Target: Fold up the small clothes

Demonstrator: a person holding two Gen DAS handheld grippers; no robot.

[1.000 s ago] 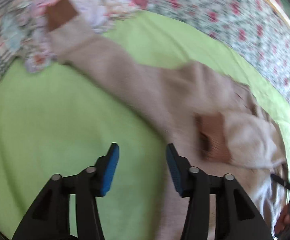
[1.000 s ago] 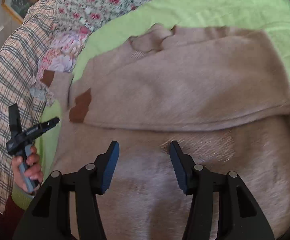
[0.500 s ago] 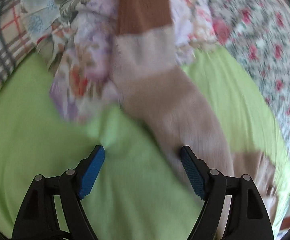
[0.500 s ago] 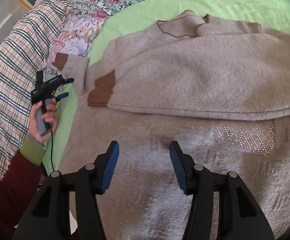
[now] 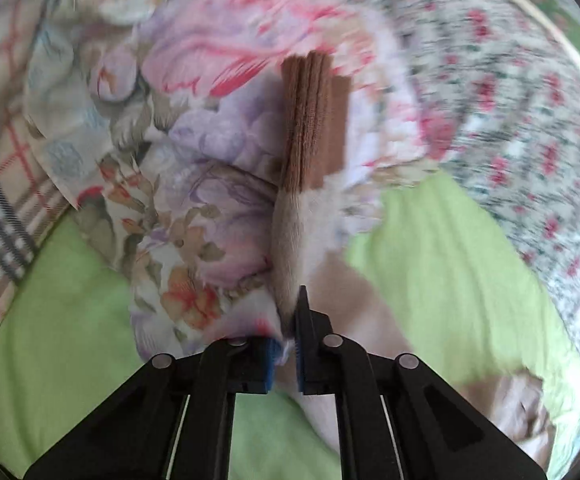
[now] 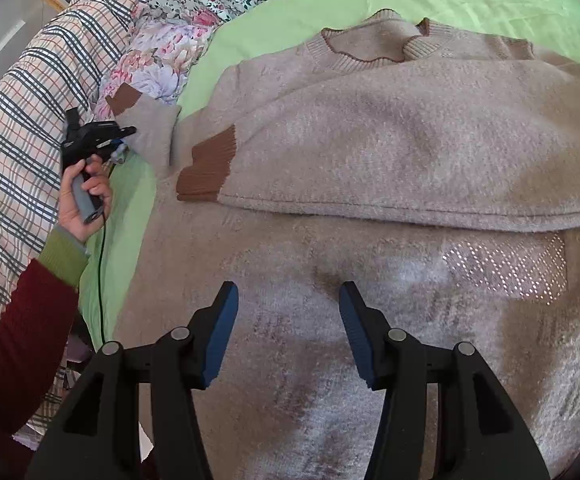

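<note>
One sleeve (image 6: pixel 410 152) already folded across sweater (image 6: pixel 370 360); left gripper (image 5: pixel 288 344) just clamped 2nd sleeve (image 5: pixel 290 248) – fold pending; right gripper (image 6: pixel 288 336) half-open, empty.

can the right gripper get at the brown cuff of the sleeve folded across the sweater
Probably yes: the right gripper hangs open and empty over the sweater, and the brown cuff lies uncovered on top ahead to its left, nothing between.

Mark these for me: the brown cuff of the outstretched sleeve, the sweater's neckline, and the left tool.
brown cuff (image 5: pixel 314 120): left wrist view, middle of the ribbed band.
neckline (image 6: pixel 370 46): right wrist view, inside the collar opening.
left tool (image 6: pixel 124 136): right wrist view, its tips at the sleeve.
</note>
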